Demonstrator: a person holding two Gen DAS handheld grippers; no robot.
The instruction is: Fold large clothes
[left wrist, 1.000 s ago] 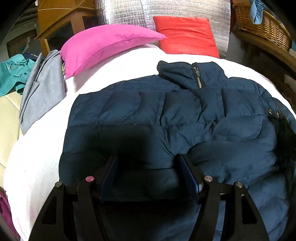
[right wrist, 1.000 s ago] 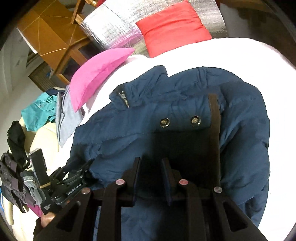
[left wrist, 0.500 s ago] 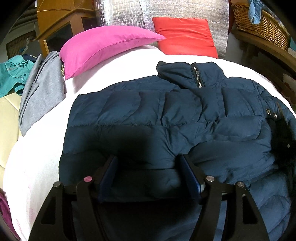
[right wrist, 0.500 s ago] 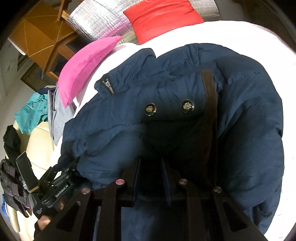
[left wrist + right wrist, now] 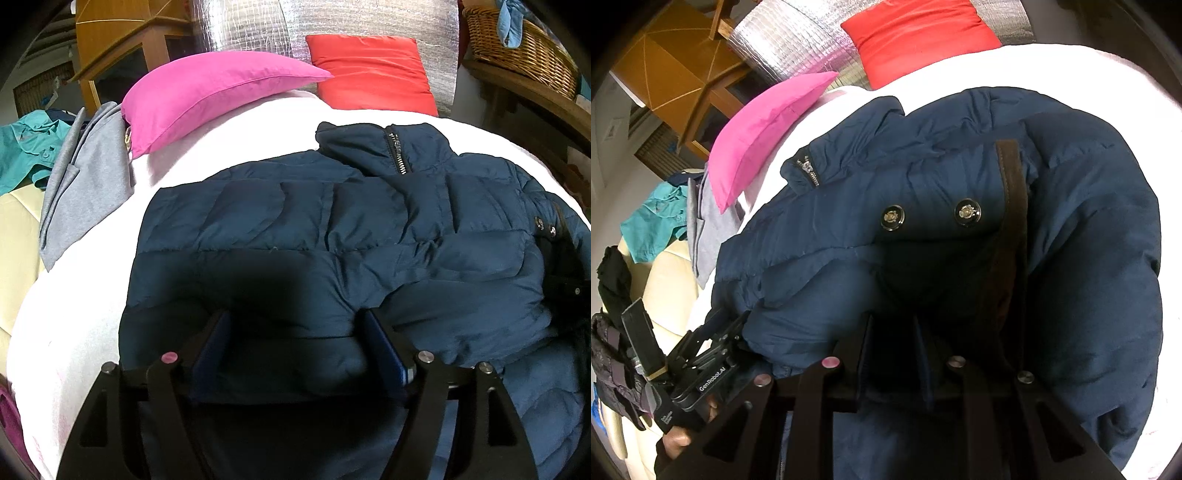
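Observation:
A navy puffer jacket [image 5: 332,229] lies on the white bed [image 5: 85,295], collar and zip toward the pillows. My left gripper [image 5: 295,325] rests on the jacket's near left part with its jaws wide and a puffy fold between them. My right gripper [image 5: 890,325] has its jaws narrow around the jacket's dark sleeve cuff, below a brown trim strip [image 5: 1012,206] and two snap buttons [image 5: 967,212]. The jacket [image 5: 1089,258] fills the right wrist view. The left gripper [image 5: 713,354] shows at lower left there.
A pink pillow [image 5: 214,92] and a red pillow [image 5: 369,70] lie at the head of the bed. A grey garment [image 5: 85,184] and a teal garment [image 5: 26,151] lie to the left. A wicker basket [image 5: 517,51] stands on a shelf at the right.
My right gripper has carried the sleeve with the snap buttons up and inward over the jacket's body. The left gripper has stayed in place.

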